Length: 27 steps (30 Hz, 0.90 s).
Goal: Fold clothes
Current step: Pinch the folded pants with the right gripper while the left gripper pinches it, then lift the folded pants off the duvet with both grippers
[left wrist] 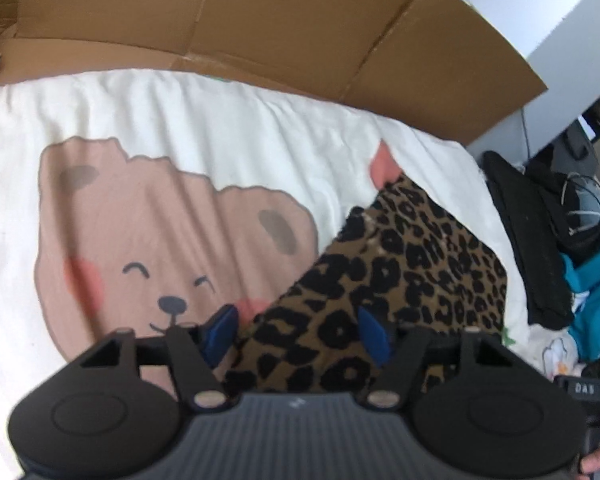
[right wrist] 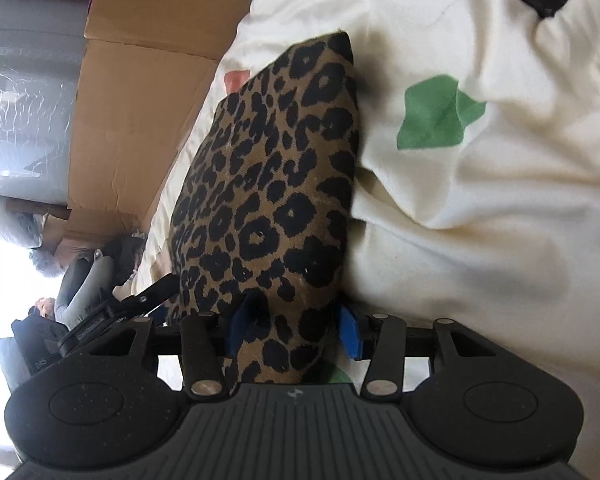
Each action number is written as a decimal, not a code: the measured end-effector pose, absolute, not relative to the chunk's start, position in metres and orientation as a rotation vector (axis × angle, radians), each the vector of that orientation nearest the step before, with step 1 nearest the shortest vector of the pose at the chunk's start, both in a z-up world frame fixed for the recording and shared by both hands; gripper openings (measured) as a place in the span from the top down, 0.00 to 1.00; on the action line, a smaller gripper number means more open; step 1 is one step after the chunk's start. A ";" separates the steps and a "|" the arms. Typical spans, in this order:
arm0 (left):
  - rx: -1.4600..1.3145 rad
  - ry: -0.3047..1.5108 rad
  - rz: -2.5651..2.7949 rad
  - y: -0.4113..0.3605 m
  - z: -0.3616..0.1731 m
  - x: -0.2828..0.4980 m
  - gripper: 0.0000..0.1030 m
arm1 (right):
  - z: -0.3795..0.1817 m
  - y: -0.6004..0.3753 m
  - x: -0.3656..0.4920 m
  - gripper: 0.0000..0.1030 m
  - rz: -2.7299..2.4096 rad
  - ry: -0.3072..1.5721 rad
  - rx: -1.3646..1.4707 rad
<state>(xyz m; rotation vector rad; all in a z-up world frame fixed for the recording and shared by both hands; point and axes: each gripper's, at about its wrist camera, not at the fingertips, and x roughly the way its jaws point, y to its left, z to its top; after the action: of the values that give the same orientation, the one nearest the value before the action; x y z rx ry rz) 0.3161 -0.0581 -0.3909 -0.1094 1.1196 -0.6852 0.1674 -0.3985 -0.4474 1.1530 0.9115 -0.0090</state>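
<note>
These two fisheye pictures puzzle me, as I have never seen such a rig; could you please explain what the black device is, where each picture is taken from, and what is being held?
There is no robot here. A person holds a hand-held two-finger gripper in each hand, and a camera on each one looks forward along its fingers.

The left wrist view shows the left gripper, its blue-padded fingers spread either side of a leopard-print garment; the pads do not appear to press on it.

The right wrist view shows the right gripper, which seems closed on the near end of the same garment, with the cloth bunched between its pads.

The garment lies on a cream blanket printed with a smiling bear. Flattened cardboard stands behind it, and other clothes are piled at the right edge.
</note>
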 end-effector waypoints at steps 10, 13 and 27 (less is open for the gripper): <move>-0.124 1.114 -0.683 -0.054 -0.395 0.317 0.64 | -0.434 -0.400 0.174 0.94 0.007 0.929 1.104; -0.167 1.134 -0.678 -0.050 -0.398 0.318 0.66 | -0.430 -0.403 0.174 0.94 0.004 0.926 1.104; -0.263 1.233 -0.696 -0.052 -0.399 0.292 0.75 | -0.398 -0.433 0.175 0.96 0.019 0.899 0.958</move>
<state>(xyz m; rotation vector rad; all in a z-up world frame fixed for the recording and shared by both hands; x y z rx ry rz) 0.2922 -0.0518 -0.3992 -0.2635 1.2327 -0.6959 0.1751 -0.4331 -0.3982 0.9579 0.8992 0.0190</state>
